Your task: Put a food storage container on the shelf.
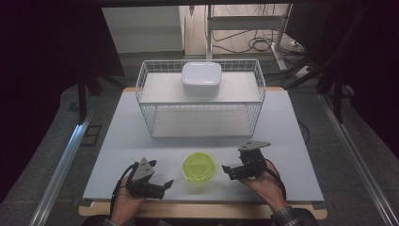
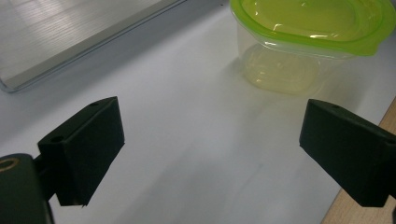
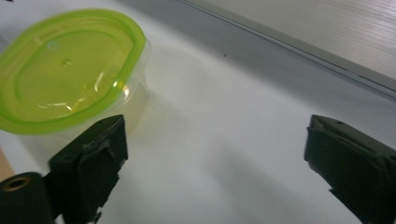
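A clear tub with a green lid [image 1: 199,167] sits on the white table [image 1: 291,141] near its front edge, lid pressed on, midway between the two hands. That central spot puts it within equal reach of either tool, which suggests it is what is to be handled.

The left gripper [image 1: 154,187] rests low at the tub's left, jaws spread wide and empty, aimed across the table toward it; in the left gripper view the tub [image 2: 303,42] lies ahead, well clear of both jaws. The right gripper [image 1: 231,172] mirrors this from the other side, jaws also wide with nothing between them, the tub [image 3: 70,70] just beyond one jaw.

Farther back stands a white wire rack [image 1: 202,101], its front open toward the person, with a white lidded box [image 1: 201,79] on its upper shelf. The lower shelf looks free, a likely destination.
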### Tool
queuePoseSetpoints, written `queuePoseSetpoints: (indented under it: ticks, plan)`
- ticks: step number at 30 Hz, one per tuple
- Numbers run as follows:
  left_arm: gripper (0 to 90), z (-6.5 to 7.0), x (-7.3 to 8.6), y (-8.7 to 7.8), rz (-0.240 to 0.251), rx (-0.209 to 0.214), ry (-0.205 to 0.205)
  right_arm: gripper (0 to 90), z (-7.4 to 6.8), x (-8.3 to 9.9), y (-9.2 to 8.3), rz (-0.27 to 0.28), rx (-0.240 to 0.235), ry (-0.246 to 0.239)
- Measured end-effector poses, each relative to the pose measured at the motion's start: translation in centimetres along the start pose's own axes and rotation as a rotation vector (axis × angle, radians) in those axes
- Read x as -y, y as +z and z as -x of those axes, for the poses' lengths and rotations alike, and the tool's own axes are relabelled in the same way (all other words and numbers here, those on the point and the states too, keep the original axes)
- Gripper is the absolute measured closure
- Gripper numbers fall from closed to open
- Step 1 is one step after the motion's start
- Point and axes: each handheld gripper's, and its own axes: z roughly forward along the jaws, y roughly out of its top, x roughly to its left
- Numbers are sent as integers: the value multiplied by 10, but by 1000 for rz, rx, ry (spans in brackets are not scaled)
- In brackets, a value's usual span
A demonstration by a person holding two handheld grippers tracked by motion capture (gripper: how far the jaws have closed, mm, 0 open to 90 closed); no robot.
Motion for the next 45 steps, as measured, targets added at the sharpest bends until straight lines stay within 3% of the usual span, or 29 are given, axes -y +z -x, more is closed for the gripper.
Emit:
queuePoseSetpoints:
  ticks: [5, 11, 13, 14, 20, 30, 34, 38, 39, 45]
  plan:
    - [64, -1, 0, 0, 1, -2, -4, 198, 1, -6, -2, 5, -74, 45]
    - [64, 0, 0, 0, -1, -4, -1, 317, 0, -16, 2, 29, -196, 143]
    - [64, 0, 0, 0, -1, -4, -1, 338, -1, -18, 4, 25, -214, 157]
    - [64, 0, 0, 0, -1, -4, -2, 378, -3, -21, 10, 8, -247, 192]
    - [64, 0, 0, 1, -5, -4, 3, 487, -1, -24, 27, -35, -317, 279]
    - [65, 1, 0, 1, -6, -4, 7, 601, 4, -26, 43, -66, -389, 375]
    - [65, 0, 0, 1, -4, -4, 6, 719, 6, -25, 47, -80, -441, 441]
    - [65, 1, 0, 1, -5, -4, 7, 798, 7, -26, 46, -83, -448, 455]
    - [65, 1, 0, 1, -5, -4, 8, 808, 6, -26, 46, -84, -478, 466]
    - [65, 1, 0, 1, -5, -4, 7, 813, 4, -29, 42, -74, -457, 452]
